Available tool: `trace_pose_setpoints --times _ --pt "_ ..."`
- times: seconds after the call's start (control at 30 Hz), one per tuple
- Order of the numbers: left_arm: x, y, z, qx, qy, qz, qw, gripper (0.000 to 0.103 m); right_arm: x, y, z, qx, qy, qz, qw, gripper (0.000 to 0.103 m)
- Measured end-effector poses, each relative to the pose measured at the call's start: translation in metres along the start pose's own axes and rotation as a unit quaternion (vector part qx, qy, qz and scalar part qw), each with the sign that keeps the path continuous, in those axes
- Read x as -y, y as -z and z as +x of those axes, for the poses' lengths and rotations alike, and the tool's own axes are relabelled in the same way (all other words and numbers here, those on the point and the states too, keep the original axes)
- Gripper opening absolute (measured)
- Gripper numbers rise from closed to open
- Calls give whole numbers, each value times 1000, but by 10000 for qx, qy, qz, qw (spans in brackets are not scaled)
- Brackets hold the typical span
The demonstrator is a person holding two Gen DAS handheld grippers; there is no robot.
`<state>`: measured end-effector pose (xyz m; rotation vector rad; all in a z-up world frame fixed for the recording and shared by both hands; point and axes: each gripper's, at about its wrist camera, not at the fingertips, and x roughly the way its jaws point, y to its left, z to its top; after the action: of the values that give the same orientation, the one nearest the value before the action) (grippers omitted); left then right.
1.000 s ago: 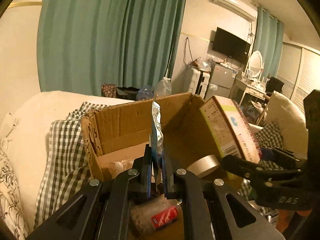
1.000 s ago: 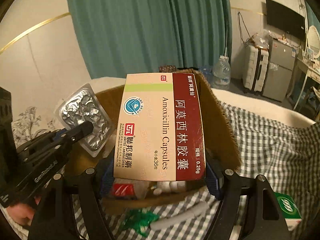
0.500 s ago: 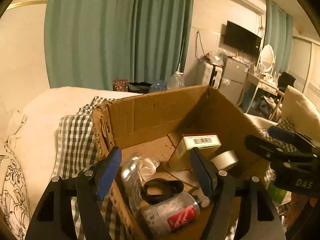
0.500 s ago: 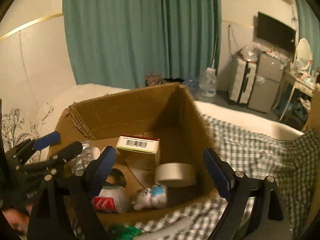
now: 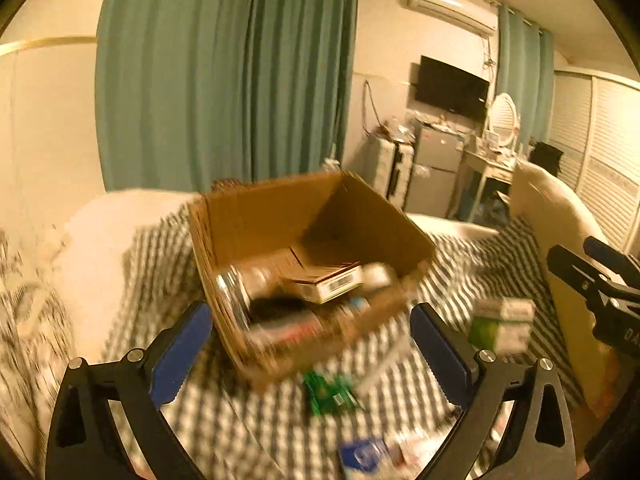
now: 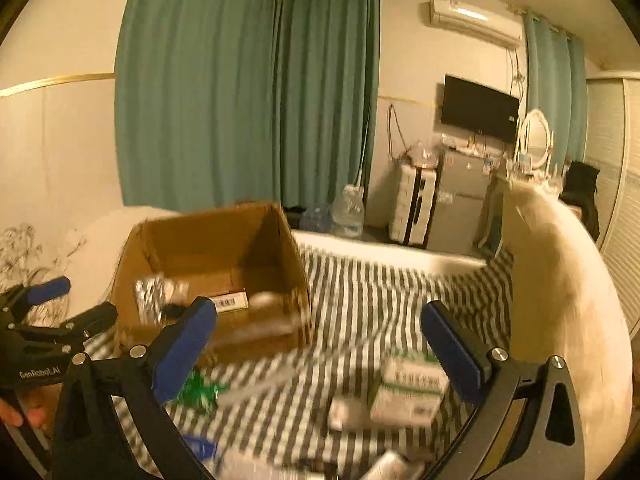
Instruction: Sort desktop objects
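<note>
Checked blanket (image 5: 472, 264) covers the bed; cardboard box (image 5: 256, 216) sits on it, medicine carton (image 5: 324, 286) and blister pack (image 6: 150, 296) lying inside. Left gripper (image 5: 310, 344) jaws just opened, now wide, nothing between the pads. Right gripper (image 6: 320, 344) same: just opened, wide, empty. Green-white box (image 6: 406, 390) on the blanket near the right gripper's pad. Frames motion-blurred

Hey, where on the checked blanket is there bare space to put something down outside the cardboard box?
Free: the checked blanket between the cardboard box and the cream cushion. Also blanket left of the box, toward the white bedding. Crowded: the near strip, with the green-and-white carton, green packet and blurred small items. The box is already cluttered.
</note>
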<state>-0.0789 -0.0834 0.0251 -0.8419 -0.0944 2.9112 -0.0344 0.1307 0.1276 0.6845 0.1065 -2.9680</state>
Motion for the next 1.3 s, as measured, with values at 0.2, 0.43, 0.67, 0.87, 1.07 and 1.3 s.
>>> trace_pose_setpoints --times 0.2,0.43,0.67,0.87,1.07,1.3 --pt "20 71 22 -864 -221 -260 9957 102 26 56 9 -921 -186 586 9939 103" --pt "30 126 55 -1732 -353 -273 9839 102 43 100 26 -1615 -337 514 9850 103" --pt "31 144 77 -2062 -23 -319 9780 102 41 122 42 -1876 -320 448 9807 103" --pt "44 155 94 -2245 58 5 9745 94 40 133 57 -2228 -405 493 9728 98" --pt "42 152 93 -2231 312 48 9743 53 26 142 81 -2589 -345 256 9649 92" --pt "36 149 92 -2203 458 -156 9742 53 20 154 122 -3036 -139 115 9526 88"
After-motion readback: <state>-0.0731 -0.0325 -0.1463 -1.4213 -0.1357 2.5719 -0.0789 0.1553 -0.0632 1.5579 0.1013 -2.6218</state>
